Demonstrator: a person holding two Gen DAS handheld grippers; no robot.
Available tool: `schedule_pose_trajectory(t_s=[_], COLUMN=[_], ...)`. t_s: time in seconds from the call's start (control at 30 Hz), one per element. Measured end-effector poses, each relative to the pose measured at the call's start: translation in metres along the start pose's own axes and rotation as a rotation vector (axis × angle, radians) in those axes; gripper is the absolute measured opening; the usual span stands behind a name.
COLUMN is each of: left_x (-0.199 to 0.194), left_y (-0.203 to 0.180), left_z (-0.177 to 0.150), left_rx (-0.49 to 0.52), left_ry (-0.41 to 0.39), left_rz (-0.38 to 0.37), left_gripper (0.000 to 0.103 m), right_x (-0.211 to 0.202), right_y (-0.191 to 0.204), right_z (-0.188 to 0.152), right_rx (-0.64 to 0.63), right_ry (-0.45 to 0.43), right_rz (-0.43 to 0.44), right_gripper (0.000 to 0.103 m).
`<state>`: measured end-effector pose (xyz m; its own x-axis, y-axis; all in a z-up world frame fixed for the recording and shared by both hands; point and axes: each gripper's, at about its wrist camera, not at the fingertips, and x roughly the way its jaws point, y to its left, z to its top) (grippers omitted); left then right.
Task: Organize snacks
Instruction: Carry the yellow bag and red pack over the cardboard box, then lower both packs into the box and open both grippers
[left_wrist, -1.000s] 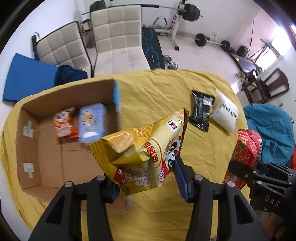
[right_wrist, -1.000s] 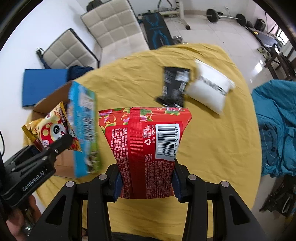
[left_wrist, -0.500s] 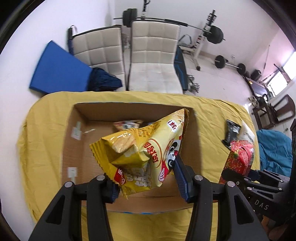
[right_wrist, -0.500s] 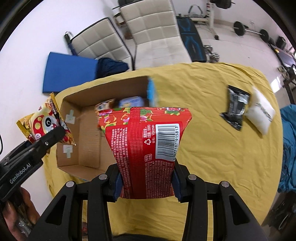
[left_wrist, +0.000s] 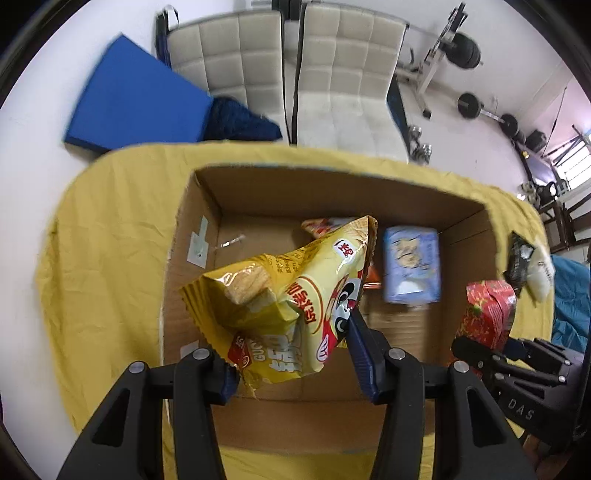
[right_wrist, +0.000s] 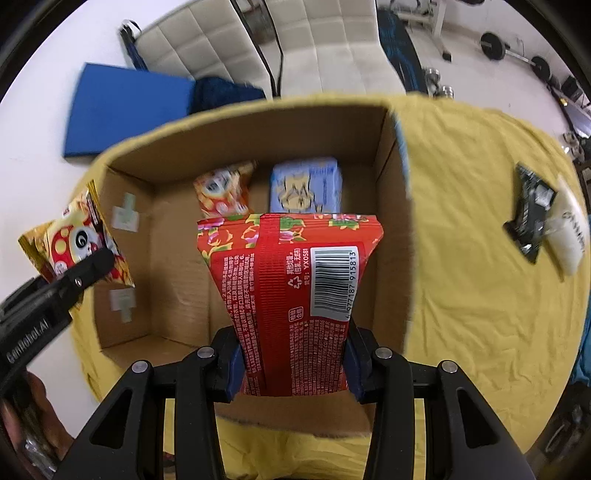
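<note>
My left gripper is shut on a yellow snack bag with a panda face, held over the open cardboard box. My right gripper is shut on a red snack bag with a barcode, held above the box near its right side. On the box floor lie a light blue packet and an orange packet. The yellow bag hangs over the box's left wall in the right wrist view. The red bag sits at the right of the left wrist view.
The box rests on a table under a yellow cloth. A black packet and a white packet lie together on the cloth at the right. Two beige chairs, a blue mat and gym weights stand behind the table.
Both grippers have swung left from the open cloth to above the box, each still holding its bag. The box now fills the middle of both views.
</note>
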<state>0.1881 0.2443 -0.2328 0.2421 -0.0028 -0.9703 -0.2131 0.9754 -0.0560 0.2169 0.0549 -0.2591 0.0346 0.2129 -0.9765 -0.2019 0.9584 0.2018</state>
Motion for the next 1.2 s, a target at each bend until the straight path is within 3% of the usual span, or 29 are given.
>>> schedule_pose_trajectory(t_s=[0.27,0.63,0.9,1.2], left_x=[0.078,0.131,0.145,0.131], left_y=[0.022,0.016,0.021,0.025], left_z=[0.031,0.051,0.053,0.059], left_rx=[0.04,0.114,0.102,0.077], left_ry=[0.129,0.245,0.298,0.272], left_rz=[-0.005,-0.009,-0.012,-0.047], left_gripper=[0.047,0.049,0.05,0.064], right_x=[0.069,0.118,0.129,0.113], right_y=[0.006,0.019,0.008,0.016], right_z=[0.002,-0.002,0.004,0.006], right_rx=[-0.022,-0.045,-0.029,-0.008], right_ry=[0.1,0.173,0.209,0.195], right_rz=[-0.072,-0.131,-0.119,-0.1], right_gripper=[0.046,0.046,0.047,0.067])
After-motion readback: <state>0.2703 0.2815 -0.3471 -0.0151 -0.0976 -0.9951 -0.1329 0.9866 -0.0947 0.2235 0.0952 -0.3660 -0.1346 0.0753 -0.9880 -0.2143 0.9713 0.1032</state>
